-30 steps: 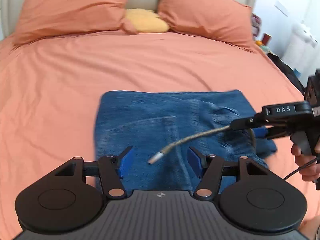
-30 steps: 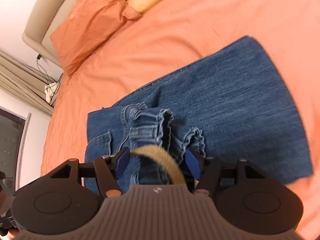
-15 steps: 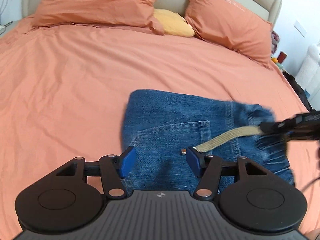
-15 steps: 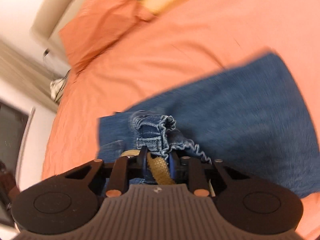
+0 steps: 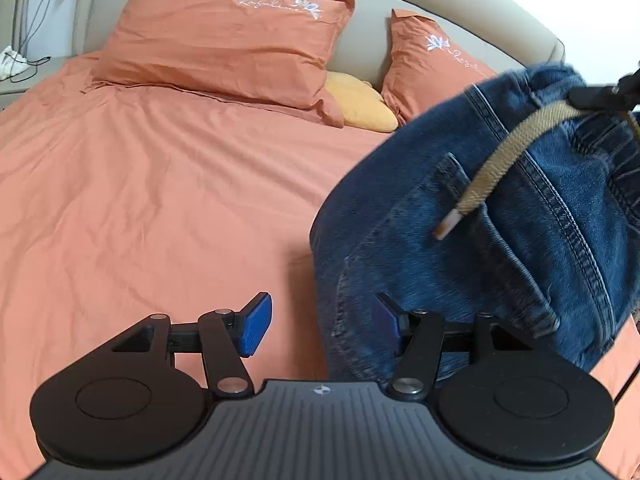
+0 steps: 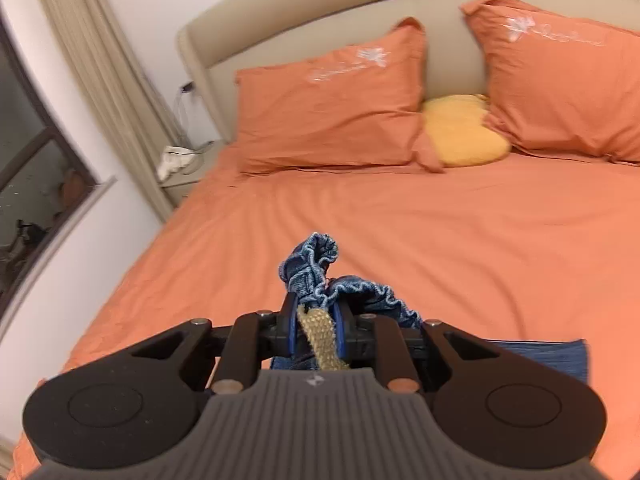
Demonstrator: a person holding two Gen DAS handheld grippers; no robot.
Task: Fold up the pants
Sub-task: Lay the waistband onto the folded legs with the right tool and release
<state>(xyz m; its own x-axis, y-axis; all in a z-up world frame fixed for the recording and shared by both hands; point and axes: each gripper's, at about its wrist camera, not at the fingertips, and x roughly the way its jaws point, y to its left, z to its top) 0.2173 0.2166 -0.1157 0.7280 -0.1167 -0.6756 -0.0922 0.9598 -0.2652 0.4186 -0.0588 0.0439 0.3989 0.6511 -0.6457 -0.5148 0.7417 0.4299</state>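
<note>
The left gripper (image 5: 318, 324) hangs unclenched over the bed (image 5: 160, 184), gripping nothing. To its right, the right gripper (image 6: 314, 326) clamps the jeans (image 5: 500, 232) by waistband and drawstring (image 5: 492, 168), above the bed's near edge.

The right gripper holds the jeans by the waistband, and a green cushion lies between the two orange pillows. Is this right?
Not quite: the cushion is yellow, as the right wrist view shows. The right gripper does hold the jeans by the waistband, and the cushion lies between the pillows.

A home bedroom: a wide bed (image 6: 440, 240) with an orange sheet fills the frame, orange pillows (image 6: 332, 112) lean on a beige headboard (image 6: 304, 28) above, and curtains (image 6: 100, 60) hang at upper left.
</note>
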